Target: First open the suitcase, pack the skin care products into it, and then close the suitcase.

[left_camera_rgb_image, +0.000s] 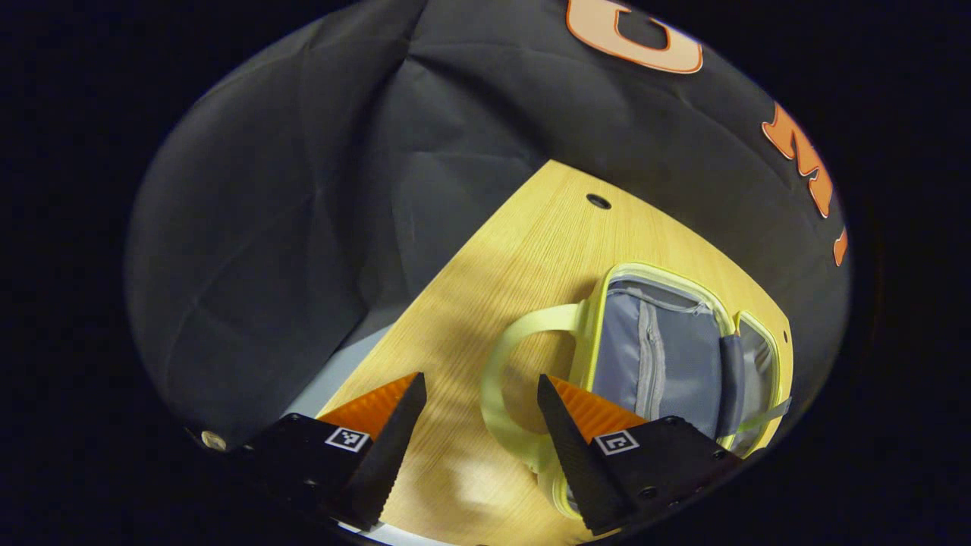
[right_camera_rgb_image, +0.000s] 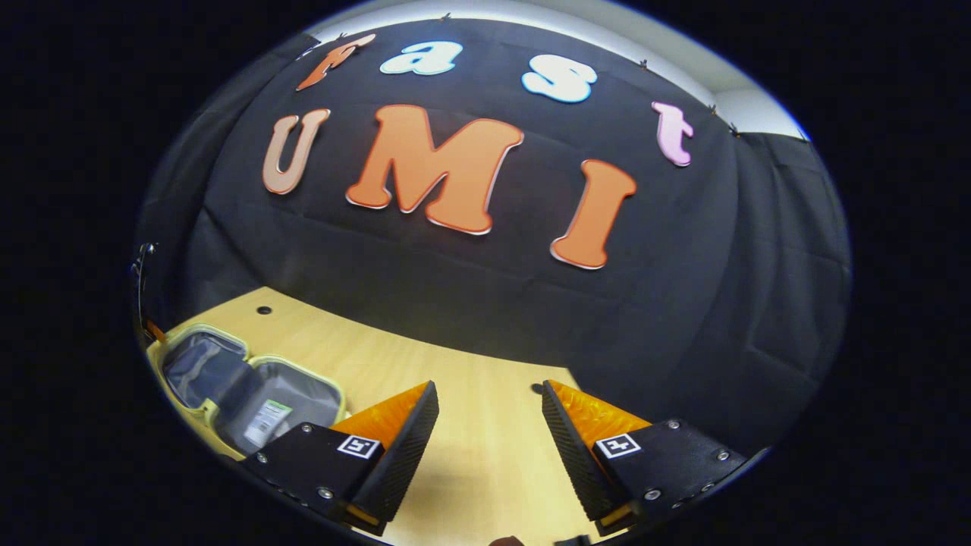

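Note:
A pale yellow soft suitcase [left_camera_rgb_image: 667, 349] lies open on the wooden table [left_camera_rgb_image: 531, 250], showing its grey lining and a zip pocket. Its yellow carry handle [left_camera_rgb_image: 501, 364] loops out toward my left gripper [left_camera_rgb_image: 479, 394], which is open above the table with nothing between its fingers. In the right gripper view the same suitcase [right_camera_rgb_image: 243, 387] lies open at the lower left, both grey-lined halves showing. My right gripper [right_camera_rgb_image: 489, 398] is open over bare wood to the right of the case, holding nothing.
The black cloth wall [right_camera_rgb_image: 485, 273] runs close behind the table. A small round hole [left_camera_rgb_image: 598, 201] sits near the table's far edge. The table's left edge [left_camera_rgb_image: 394, 318] drops off beside my left gripper.

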`<move>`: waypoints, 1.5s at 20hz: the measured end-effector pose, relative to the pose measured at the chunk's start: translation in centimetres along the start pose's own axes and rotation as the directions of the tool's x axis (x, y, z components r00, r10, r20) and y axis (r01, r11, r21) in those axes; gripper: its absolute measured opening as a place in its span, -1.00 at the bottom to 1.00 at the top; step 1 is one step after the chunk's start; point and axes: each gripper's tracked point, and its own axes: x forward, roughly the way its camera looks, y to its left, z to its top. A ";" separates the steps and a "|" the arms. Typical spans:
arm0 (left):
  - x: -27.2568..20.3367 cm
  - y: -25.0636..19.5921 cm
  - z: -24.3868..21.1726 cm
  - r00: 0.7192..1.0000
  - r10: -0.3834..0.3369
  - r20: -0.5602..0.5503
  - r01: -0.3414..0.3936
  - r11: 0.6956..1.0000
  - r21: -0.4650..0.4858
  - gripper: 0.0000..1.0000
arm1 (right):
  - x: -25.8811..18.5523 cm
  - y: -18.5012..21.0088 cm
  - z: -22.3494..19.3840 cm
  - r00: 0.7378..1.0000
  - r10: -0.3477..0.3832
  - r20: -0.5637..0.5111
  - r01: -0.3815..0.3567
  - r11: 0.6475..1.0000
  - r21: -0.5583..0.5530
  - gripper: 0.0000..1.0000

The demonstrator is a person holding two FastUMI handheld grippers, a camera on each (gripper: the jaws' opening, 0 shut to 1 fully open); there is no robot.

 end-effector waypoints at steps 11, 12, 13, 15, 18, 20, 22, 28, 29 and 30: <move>2.4 -2.2 1.1 0.989 -0.126 -0.075 0.134 0.986 0.102 -0.77 | -3.9 -9.3 4.4 0.978 -0.181 0.108 0.183 0.983 -0.010 0.88; 1.4 -2.6 1.8 0.989 -0.137 -0.048 0.142 0.982 0.128 -0.77 | -4.1 -8.8 4.7 0.979 -0.173 0.112 0.175 0.985 -0.007 0.88; 0.4 -2.9 2.5 0.990 -0.140 -0.022 0.142 0.976 0.163 -0.78 | -4.2 -8.0 4.9 0.982 -0.151 0.113 0.154 0.988 -0.014 0.87; -2.8 -4.6 4.9 0.981 -0.189 0.052 0.179 0.971 0.159 -0.79 | -4.4 -5.9 6.8 0.981 -0.108 0.158 0.119 0.991 -0.062 0.87; -6.2 -6.6 7.4 0.955 -0.263 0.139 0.258 0.965 0.054 -0.79 | -4.3 -2.1 8.9 0.978 -0.021 0.208 0.027 0.999 -0.028 0.88; -8.9 -8.4 8.8 0.922 -0.331 0.203 0.336 0.942 0.008 -0.80 | -4.1 -1.1 9.8 0.974 0.018 0.226 -0.023 1.000 0.017 0.87; -12.1 -10.6 10.1 0.886 -0.388 0.255 0.407 0.913 -0.026 -0.79 | -3.9 -0.1 10.6 0.965 0.070 0.252 -0.090 0.994 0.068 0.87; -18.5 -16.9 11.9 0.800 -0.490 0.348 0.534 0.845 -0.039 -0.79 | -3.7 2.4 11.6 0.936 0.174 0.305 -0.213 0.972 0.099 0.89; -19.2 -18.0 12.0 0.790 -0.502 0.352 0.544 0.839 -0.022 -0.79 | -3.9 3.1 12.1 0.925 0.198 0.324 -0.244 0.964 0.107 0.89; -20.2 -19.2 11.9 0.777 -0.519 0.357 0.559 0.829 -0.011 -0.79 | -4.2 3.7 12.7 0.914 0.218 0.341 -0.270 0.956 0.111 0.89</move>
